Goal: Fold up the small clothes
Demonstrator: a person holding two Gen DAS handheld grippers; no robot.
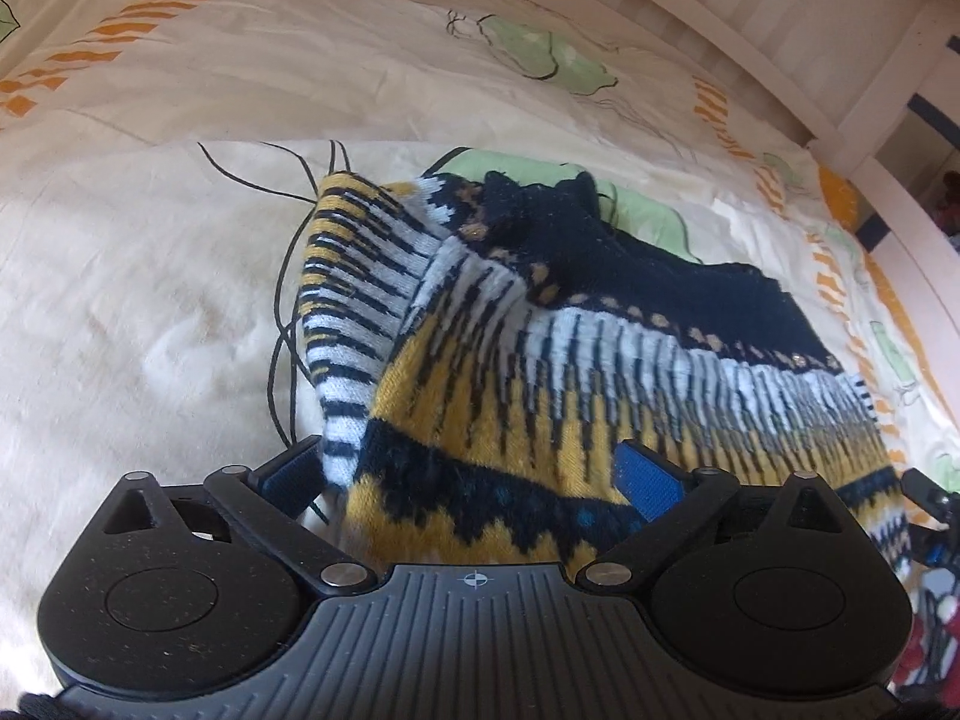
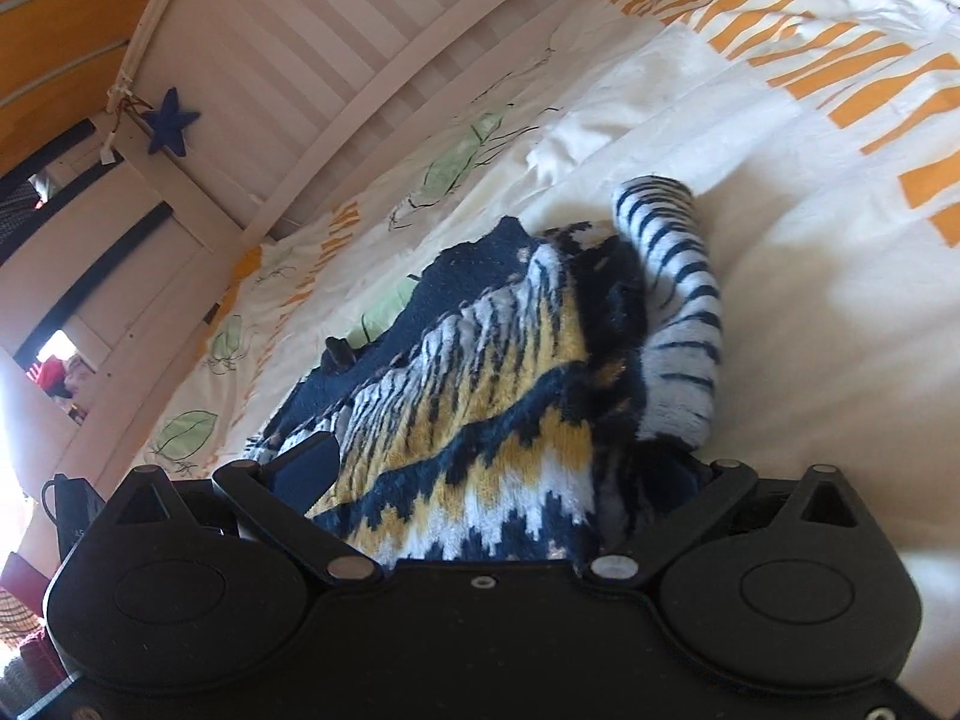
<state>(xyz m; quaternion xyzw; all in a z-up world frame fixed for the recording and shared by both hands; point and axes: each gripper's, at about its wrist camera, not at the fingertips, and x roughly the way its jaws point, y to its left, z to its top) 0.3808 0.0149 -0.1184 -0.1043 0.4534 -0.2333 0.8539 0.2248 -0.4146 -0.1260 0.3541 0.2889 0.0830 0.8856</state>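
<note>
A small knitted sweater [image 1: 540, 360], navy, yellow and white with a striped sleeve, lies bunched on the bed. In the left wrist view my left gripper [image 1: 468, 480] has its blue-padded fingers [image 1: 648, 480] spread wide, with the sweater's hem lying between them. In the right wrist view the same sweater [image 2: 480, 396] fills the gap between the spread fingers of my right gripper [image 2: 492, 480], and its striped sleeve [image 2: 678, 312] curls up to the right. I cannot see either gripper pinching the fabric.
The bed cover [image 1: 150, 300] is cream with orange marks and green leaf prints. A white slatted bed rail [image 2: 312, 60] runs along the far side, with a blue star [image 2: 171, 129] hanging on it. The other gripper shows at the left view's right edge [image 1: 930, 498].
</note>
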